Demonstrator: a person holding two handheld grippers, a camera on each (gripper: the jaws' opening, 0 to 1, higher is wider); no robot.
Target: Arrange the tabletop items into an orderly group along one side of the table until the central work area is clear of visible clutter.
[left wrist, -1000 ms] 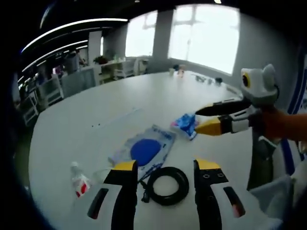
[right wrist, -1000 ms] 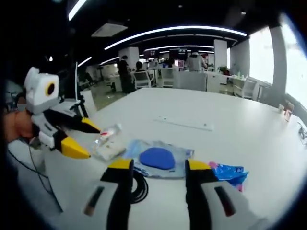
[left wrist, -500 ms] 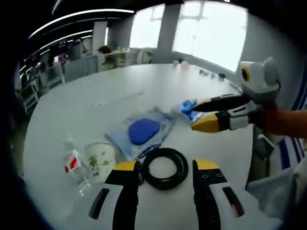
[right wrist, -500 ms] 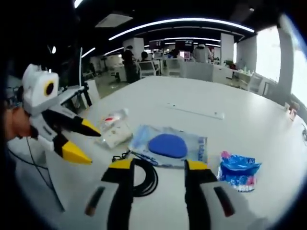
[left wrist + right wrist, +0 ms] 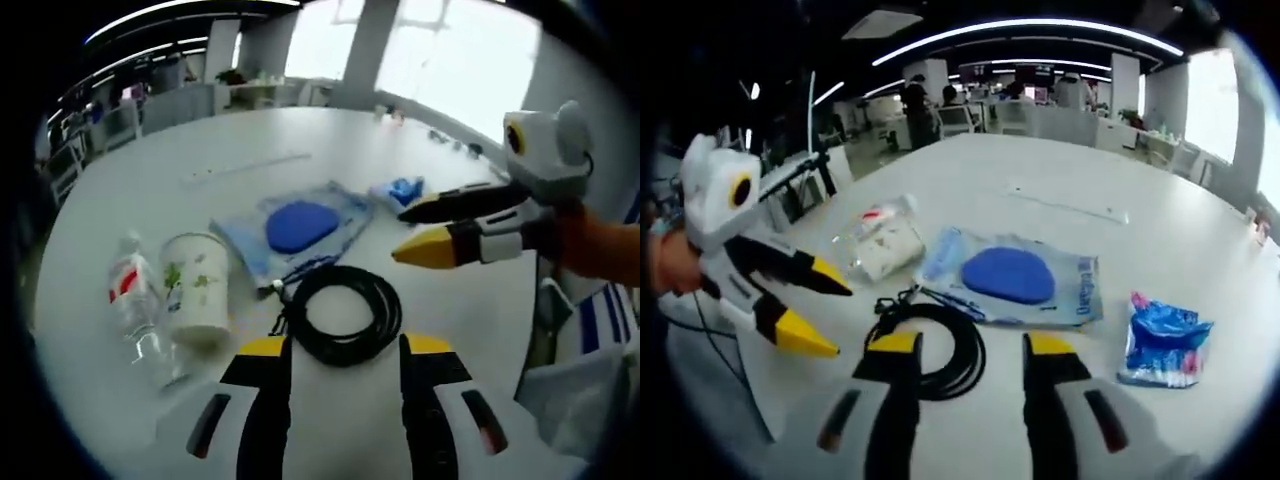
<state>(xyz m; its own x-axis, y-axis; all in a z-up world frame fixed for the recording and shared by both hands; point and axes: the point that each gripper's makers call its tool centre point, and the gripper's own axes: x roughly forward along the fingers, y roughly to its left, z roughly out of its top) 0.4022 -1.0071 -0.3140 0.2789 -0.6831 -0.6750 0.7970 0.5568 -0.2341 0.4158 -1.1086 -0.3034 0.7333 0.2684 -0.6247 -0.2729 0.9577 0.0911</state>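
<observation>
A coiled black cable (image 5: 342,312) (image 5: 930,350) lies on the white table just ahead of my left gripper (image 5: 344,346), which is open and empty. Beyond it rests a clear bag holding a blue pad (image 5: 297,226) (image 5: 1012,277). A paper cup (image 5: 195,287) (image 5: 889,248) and a plastic bottle (image 5: 138,310) (image 5: 868,227) lie on their sides to the left. A small blue packet (image 5: 398,190) (image 5: 1165,339) sits at the right. My right gripper (image 5: 970,343) (image 5: 405,234) is open, hovering near the cable. The left gripper (image 5: 825,318) enters the right gripper view from the left.
The white table (image 5: 190,170) (image 5: 1060,180) stretches far back. A thin strip (image 5: 245,166) (image 5: 1065,204) lies on it farther out. Desks, chairs and people stand in the office behind. The table's near edge is beside the grippers.
Both cameras have moved in and tipped down toward the items. The cable now sits closer to both grippers, and the cup and bottle have come fully into the left gripper view.
</observation>
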